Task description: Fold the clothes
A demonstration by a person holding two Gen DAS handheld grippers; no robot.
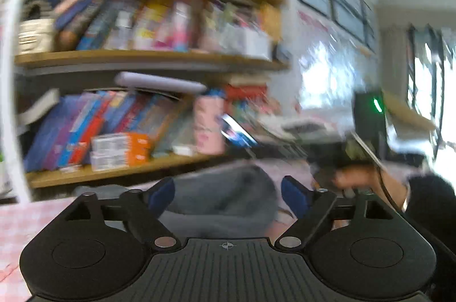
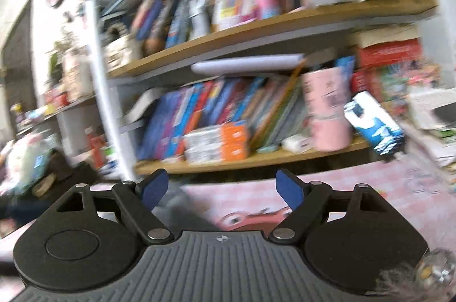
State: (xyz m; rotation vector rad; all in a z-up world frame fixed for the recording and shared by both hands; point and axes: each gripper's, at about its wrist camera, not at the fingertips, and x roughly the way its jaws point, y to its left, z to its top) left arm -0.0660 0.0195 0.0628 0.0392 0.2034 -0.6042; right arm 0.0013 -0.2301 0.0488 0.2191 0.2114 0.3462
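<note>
Leaning books (image 2: pixel 216 113) crowding a wooden shelf (image 2: pixel 256 159) behind grey garment (image 1: pixel 222 199).

I count one grey garment (image 1: pixel 225 199) on one pink checked cloth (image 2: pixel 356 188), two orange-ended boxes (image 2: pixel 216 142) stacked, one pink cup (image 2: pixel 327 108) and two grippers; the books blur past counting.

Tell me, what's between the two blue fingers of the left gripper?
The left wrist view shows the left gripper open, with a rumpled grey cloth garment lying on the pink checked tablecloth in the gap just beyond its fingers. Neither pad presses it.
</note>
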